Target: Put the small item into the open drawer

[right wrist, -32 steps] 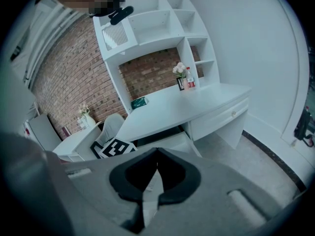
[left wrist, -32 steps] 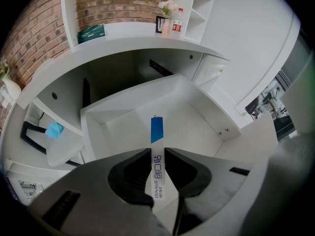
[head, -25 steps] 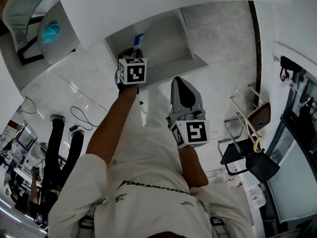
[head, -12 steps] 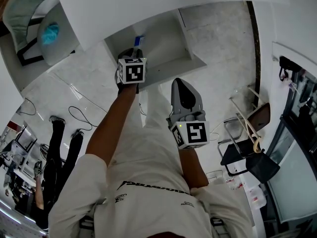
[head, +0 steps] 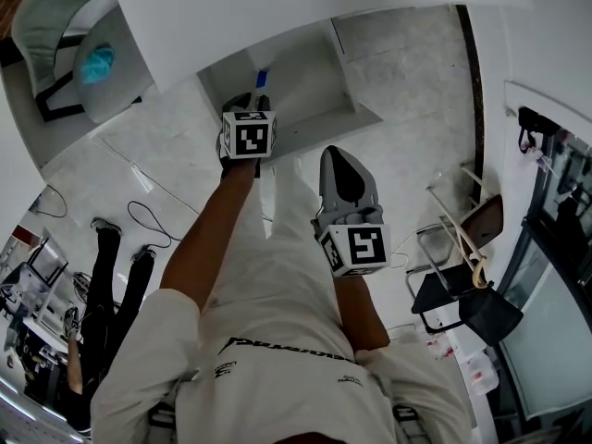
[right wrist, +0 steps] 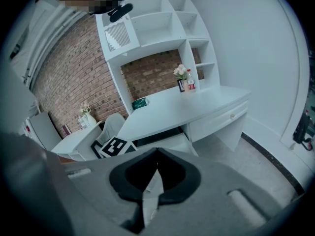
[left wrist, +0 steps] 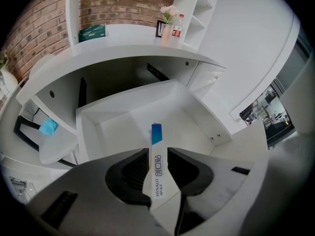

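The packet (left wrist: 156, 132), thin and flat with a blue end, stands on edge between the jaws of the left claw (left wrist: 158, 151). The jaws are opening and look just clear of it, above the open drawer (left wrist: 197, 127). It is likely light, fairly stiff and slick, best pinched on its flat faces near mid-length. Only the left gripper view shows its print and the loosened hold. The head view shows just its blue tip at the claw's 12 o'clock. The right claw (right wrist: 156, 170), at 4 o'clock, is closed and empty.

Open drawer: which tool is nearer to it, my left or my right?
Left. The left tool hangs over the drawer, jaws opening around a blue-and-white packet; the right tool sits short of the drawer's front.
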Tool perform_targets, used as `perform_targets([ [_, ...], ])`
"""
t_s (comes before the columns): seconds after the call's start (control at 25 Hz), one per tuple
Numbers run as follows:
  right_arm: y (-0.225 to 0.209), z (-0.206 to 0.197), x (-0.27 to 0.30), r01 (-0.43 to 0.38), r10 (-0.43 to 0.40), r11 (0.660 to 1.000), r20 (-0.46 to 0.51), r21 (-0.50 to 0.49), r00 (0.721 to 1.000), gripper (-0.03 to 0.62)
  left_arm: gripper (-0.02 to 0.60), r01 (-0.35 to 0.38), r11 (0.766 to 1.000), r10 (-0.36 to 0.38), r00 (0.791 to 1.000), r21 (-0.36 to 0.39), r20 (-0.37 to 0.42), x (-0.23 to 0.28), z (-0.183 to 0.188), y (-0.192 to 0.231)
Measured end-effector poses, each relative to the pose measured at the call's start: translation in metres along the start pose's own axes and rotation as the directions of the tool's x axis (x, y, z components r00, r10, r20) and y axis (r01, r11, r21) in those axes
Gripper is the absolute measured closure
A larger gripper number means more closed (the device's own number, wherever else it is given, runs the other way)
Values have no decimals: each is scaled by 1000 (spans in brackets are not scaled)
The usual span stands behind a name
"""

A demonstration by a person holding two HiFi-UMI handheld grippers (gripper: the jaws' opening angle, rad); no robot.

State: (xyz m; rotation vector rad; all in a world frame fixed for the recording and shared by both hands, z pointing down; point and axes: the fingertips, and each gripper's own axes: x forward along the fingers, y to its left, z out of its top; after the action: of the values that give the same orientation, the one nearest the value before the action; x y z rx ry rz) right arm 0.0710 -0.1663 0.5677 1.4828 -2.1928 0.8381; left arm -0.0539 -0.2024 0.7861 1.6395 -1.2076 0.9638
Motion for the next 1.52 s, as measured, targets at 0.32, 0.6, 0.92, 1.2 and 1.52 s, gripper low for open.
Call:
perform_targets([
  [0.32, 9, 10, -13, -9, 10, 1000, 23, -17, 1000, 594, 465, 3, 1000, -3, 999, 5, 34, -27, 6, -6],
  [0.6, 21, 21, -28, -25, 26, 999, 47, -32, 999, 594, 466, 2, 1000, -3, 995, 14, 99, -65, 17, -15],
  [0.92, 38, 43, -51, -29, 32, 998, 65, -51, 997, 594, 474, 29, 999, -34, 982, 31, 186, -132, 34, -29],
  [1.2, 56, 68, -74, -20, 29, 997, 119, -73, 993, 594, 514, 47, 994, -73, 951, 96, 300, -200, 51, -44],
  [1.52, 73, 96, -103, -30, 47, 995, 182, -97, 982, 594, 561, 48, 991, -95, 905, 122, 415, -276, 59, -54],
])
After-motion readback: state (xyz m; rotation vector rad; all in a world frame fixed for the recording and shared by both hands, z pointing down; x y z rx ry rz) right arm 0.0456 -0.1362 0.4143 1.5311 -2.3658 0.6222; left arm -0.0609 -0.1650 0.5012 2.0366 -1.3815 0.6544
